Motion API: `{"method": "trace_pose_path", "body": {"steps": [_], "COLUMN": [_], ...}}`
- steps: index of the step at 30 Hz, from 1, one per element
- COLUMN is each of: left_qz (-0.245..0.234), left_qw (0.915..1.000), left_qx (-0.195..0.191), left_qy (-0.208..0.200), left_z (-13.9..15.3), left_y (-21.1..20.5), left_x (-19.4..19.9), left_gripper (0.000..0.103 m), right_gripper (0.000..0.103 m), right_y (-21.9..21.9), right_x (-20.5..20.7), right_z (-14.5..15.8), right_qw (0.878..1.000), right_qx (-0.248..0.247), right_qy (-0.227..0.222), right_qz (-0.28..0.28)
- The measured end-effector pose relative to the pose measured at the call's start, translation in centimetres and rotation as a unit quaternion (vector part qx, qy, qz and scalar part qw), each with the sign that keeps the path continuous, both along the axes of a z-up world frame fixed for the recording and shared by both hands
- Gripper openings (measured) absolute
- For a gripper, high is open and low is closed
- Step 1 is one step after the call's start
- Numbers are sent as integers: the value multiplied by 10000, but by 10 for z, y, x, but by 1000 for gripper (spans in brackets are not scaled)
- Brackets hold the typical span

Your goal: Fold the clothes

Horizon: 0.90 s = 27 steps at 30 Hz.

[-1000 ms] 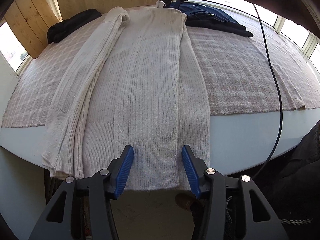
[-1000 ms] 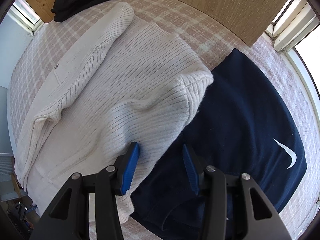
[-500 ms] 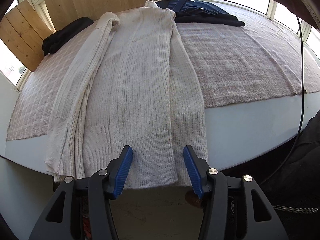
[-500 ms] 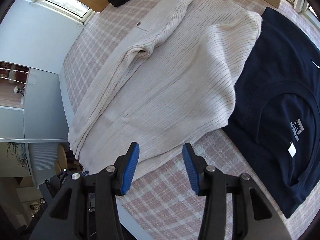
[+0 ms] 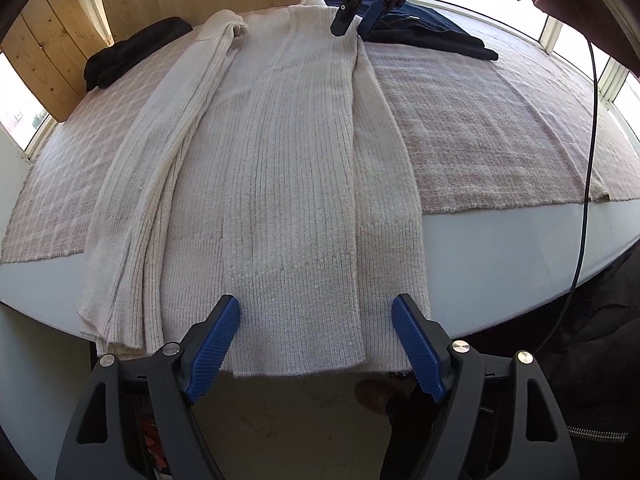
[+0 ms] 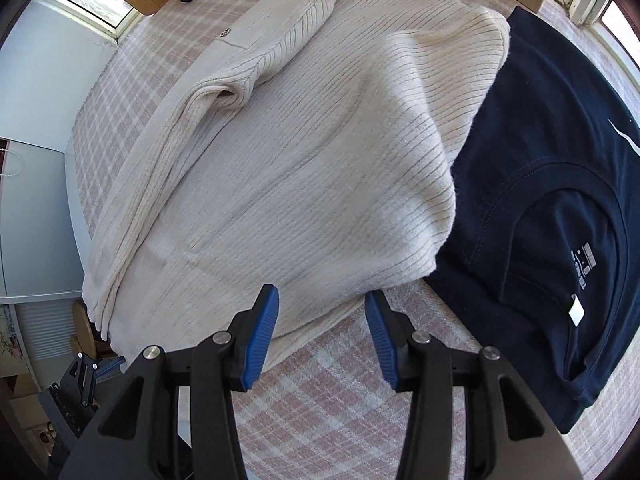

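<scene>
A cream ribbed sweater (image 5: 296, 168) lies lengthwise on the checked tablecloth (image 5: 480, 132), sleeves folded in, and its hem hangs over the table's near edge. My left gripper (image 5: 316, 312) hovers at that hem with its jaws opening wide. The hem lies between the pads (image 5: 218, 336), which do not press it. My right gripper (image 6: 322, 300) is open above the sweater's (image 6: 304, 168) side edge near the shoulder, with nothing gripped. From the left wrist view the right gripper (image 5: 356, 20) shows at the sweater's far end.
A navy T-shirt (image 6: 560, 200) lies flat beside the sweater's shoulder. A black garment (image 5: 132, 56) sits at the far left by wooden boards (image 5: 44, 52). A black cable (image 5: 588, 160) hangs across the right side. A person's dark clothing (image 5: 600, 340) is past the table edge.
The left gripper's jaws have spread wider at the hem. The right gripper has shifted off the navy T-shirt and now sits over the sweater's side edge and the checked cloth.
</scene>
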<state>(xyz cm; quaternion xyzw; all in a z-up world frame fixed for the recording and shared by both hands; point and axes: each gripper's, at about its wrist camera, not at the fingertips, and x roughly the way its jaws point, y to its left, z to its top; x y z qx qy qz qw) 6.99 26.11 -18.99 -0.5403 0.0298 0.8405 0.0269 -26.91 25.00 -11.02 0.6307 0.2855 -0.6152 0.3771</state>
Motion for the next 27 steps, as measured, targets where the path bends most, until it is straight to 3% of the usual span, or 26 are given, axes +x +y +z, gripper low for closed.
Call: {"method": "trace_pose_path", "body": {"steps": [1, 3, 5, 7, 11, 16, 22, 24, 27], "left_qz": [25, 146, 212, 184, -50, -148, -311, -327, -335], "left_qw": [10000, 9998, 9995, 9993, 9999, 9992, 9983, 9983, 9981], "left_qx": [22, 76, 196, 305, 51, -98, -91, -2, 58], "left_qy": [58, 112, 123, 93, 104, 344, 486, 487, 511], "left_z": [2, 5, 6, 5, 4, 12, 18, 21, 25], "left_y": [-1, -9, -19, -24, -20, -9, 0, -2, -8], "left_x": [2, 2, 2, 2, 3, 14, 10, 11, 12], "left_gripper": [67, 38, 24, 23, 22, 21, 20, 13, 13], "right_gripper": [44, 44, 44, 44, 44, 37, 37, 37, 37], "right_y": [-2, -5, -7, -9, -10, -8, -10, -11, -12], "right_x": [3, 7, 9, 10, 11, 10, 12, 12, 7], "right_z": [0, -1, -2, -4, -7, -8, -18, -20, -21], "right_qw": [10000, 9999, 9999, 9999, 9999, 9998, 9996, 9994, 9984], "right_qx": [27, 73, 82, 83, 89, -24, 79, 75, -3], "right_qy": [44, 56, 76, 75, 62, -77, -170, -225, -330], "right_qz": [45, 85, 63, 31, -12, -166, -229, -271, -460]}}
